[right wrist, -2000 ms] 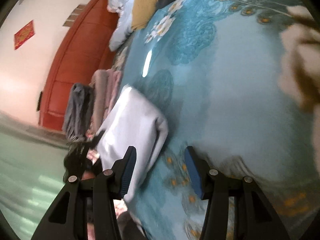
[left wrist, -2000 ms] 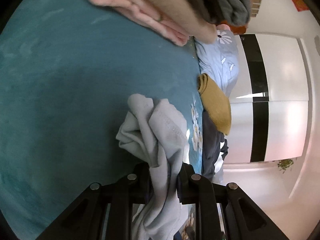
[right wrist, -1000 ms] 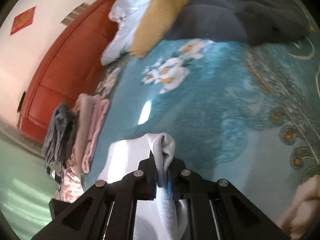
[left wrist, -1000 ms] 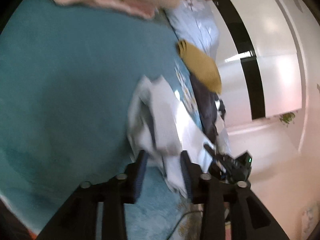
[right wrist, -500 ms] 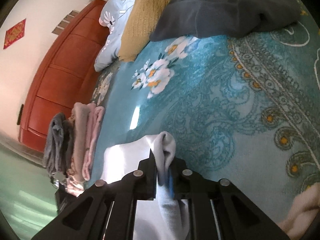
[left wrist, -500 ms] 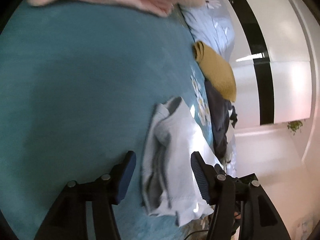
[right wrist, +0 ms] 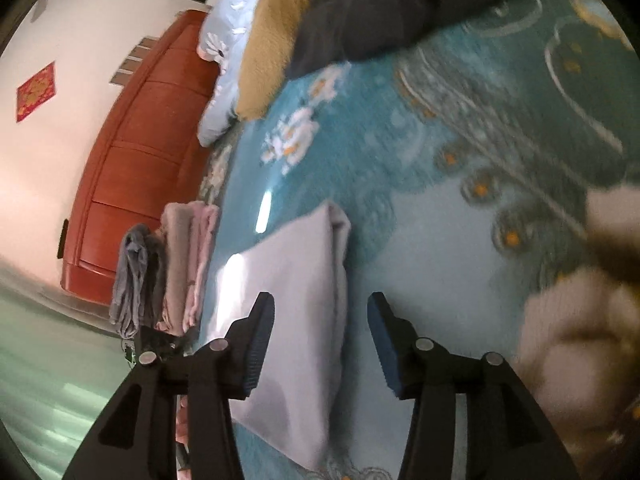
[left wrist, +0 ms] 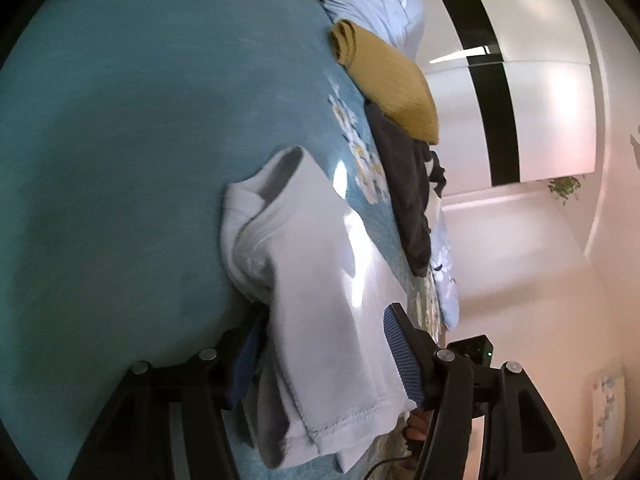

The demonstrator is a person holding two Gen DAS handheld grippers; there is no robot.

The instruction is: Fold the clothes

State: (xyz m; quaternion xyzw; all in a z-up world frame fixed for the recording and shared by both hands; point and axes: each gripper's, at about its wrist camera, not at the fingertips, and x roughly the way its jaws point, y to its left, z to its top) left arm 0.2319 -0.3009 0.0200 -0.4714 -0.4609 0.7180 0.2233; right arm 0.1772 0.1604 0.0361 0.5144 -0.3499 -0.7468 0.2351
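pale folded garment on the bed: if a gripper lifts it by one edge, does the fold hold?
Probably not. The pale folded garment looks like soft, thin knit, its loose layers sagging at the hem, so it would likely droop and unfold. Likely light; pushing would bunch it on the bedspread.

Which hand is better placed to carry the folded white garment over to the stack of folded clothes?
Probably the left: its tongs straddle the white garment. The right tongs only half cover it. The stack sits nearby.
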